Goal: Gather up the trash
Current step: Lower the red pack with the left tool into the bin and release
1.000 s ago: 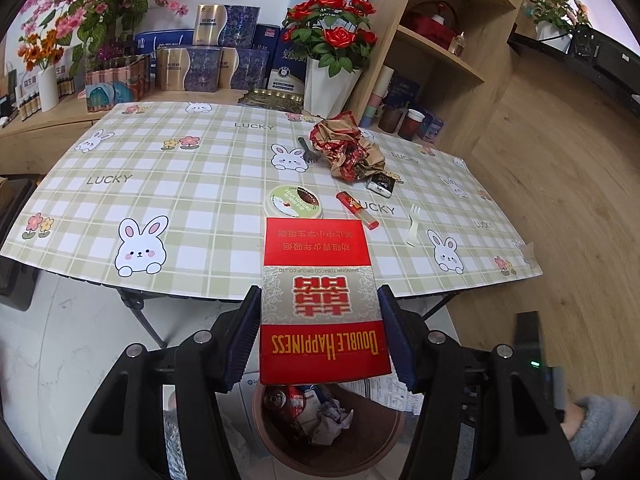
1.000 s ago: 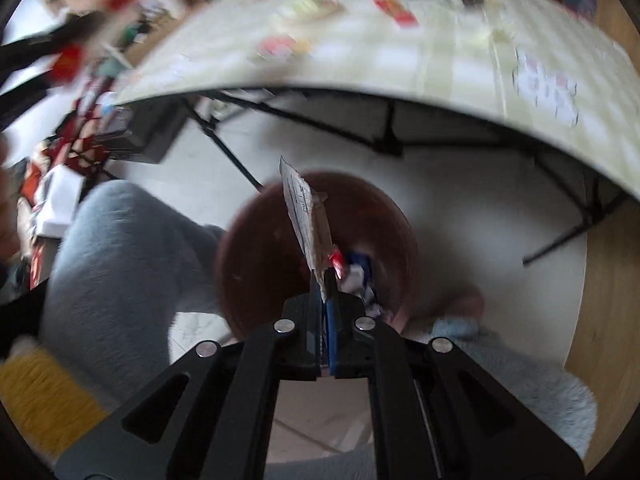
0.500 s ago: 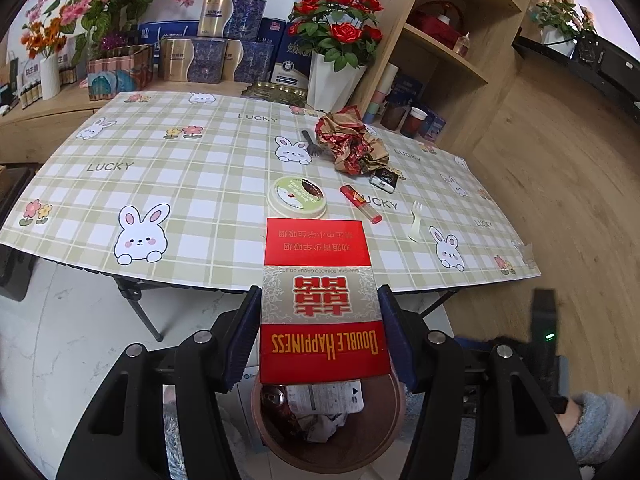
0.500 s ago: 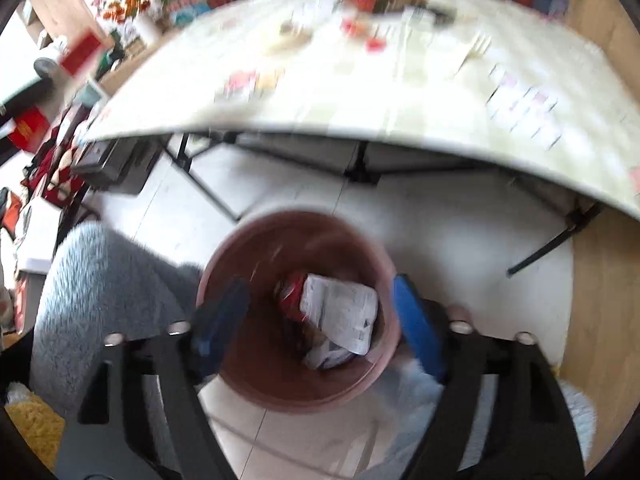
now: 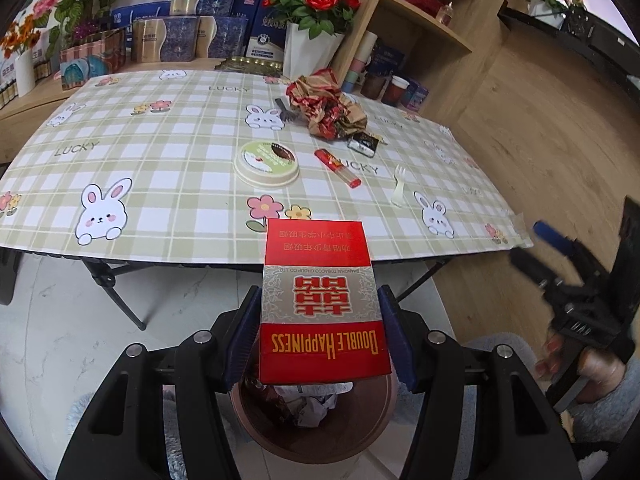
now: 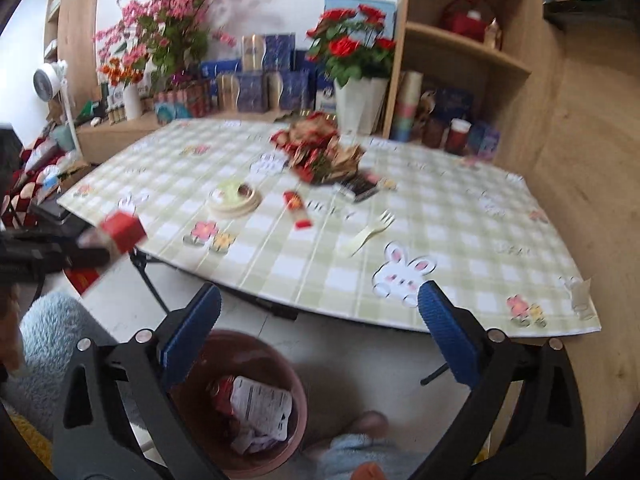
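Note:
My left gripper [image 5: 320, 300] is shut on a red "Double Happiness" carton [image 5: 320, 272], held just above a brown bin [image 5: 368, 432] on the floor in front of the table. My right gripper [image 6: 318, 300] hangs higher, above the bin [image 6: 248, 344]; its jaws are opening wide with nothing between them. A white printed paper [image 6: 264, 404] lies in the bin on other trash. On the table lie a crumpled red-gold wrapper [image 5: 328, 108], a round lid [image 5: 266, 162], a red tube [image 5: 336, 166], a pale plastic fork [image 5: 399, 190] and a small black pack [image 5: 363, 145].
The checked tablecloth [image 5: 160, 184] covers a folding table with black legs. A white vase of red roses [image 5: 312, 52], gift boxes and wooden shelves [image 5: 424, 28] stand behind it. A person's fleece sleeve [image 6: 52, 332] is beside the bin.
The right gripper opened and let its paper slip fall into the bin, then rose and tilted up toward the table. The left gripper sank slightly with the carton.

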{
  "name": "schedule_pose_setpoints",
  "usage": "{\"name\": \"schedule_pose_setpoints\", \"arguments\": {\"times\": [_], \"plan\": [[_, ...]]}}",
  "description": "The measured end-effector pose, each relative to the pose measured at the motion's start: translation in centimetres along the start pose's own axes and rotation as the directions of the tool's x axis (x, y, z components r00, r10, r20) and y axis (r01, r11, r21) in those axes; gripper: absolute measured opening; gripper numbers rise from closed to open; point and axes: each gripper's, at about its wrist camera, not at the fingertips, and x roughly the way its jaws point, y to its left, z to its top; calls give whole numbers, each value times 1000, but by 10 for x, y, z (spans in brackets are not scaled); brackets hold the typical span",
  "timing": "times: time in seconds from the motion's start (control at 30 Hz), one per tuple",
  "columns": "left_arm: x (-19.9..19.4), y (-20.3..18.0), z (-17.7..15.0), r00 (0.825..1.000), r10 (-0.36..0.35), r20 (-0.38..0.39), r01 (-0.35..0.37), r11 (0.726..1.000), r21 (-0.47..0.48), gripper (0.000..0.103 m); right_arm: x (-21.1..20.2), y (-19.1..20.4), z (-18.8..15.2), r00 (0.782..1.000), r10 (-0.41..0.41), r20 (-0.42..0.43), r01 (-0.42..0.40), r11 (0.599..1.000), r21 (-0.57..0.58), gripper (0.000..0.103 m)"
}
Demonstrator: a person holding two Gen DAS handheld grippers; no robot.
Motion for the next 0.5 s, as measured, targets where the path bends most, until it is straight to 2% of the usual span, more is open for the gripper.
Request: {"name": "schedule_pose_setpoints", "arguments": {"times": [0.1, 0.23, 0.4, 0.43, 0.5], "plan": [[12, -10, -5, 1000, 19, -16, -18, 999, 47, 57, -6, -10, 2, 1000, -8, 22, 7, 999, 42, 97], [30, -30, -13, 998, -3, -63, 12, 991, 134, 57, -11, -23, 2, 999, -44, 1, 44, 994, 101, 97], [50, -48, -24, 992, -11, -124, 37, 978, 207, 57, -15, -33, -2, 999, -45, 3, 44, 988, 149, 97], [50, -51, -24, 992, -12, -126, 39, 975, 217, 57, -15, -33, -2, 999, -46, 4, 45, 987, 154, 97], [49, -56, -24, 992, -32, -124, 61, 970, 236, 65, -16, -35, -3, 999, -43, 6, 42, 986, 163, 97]]}}
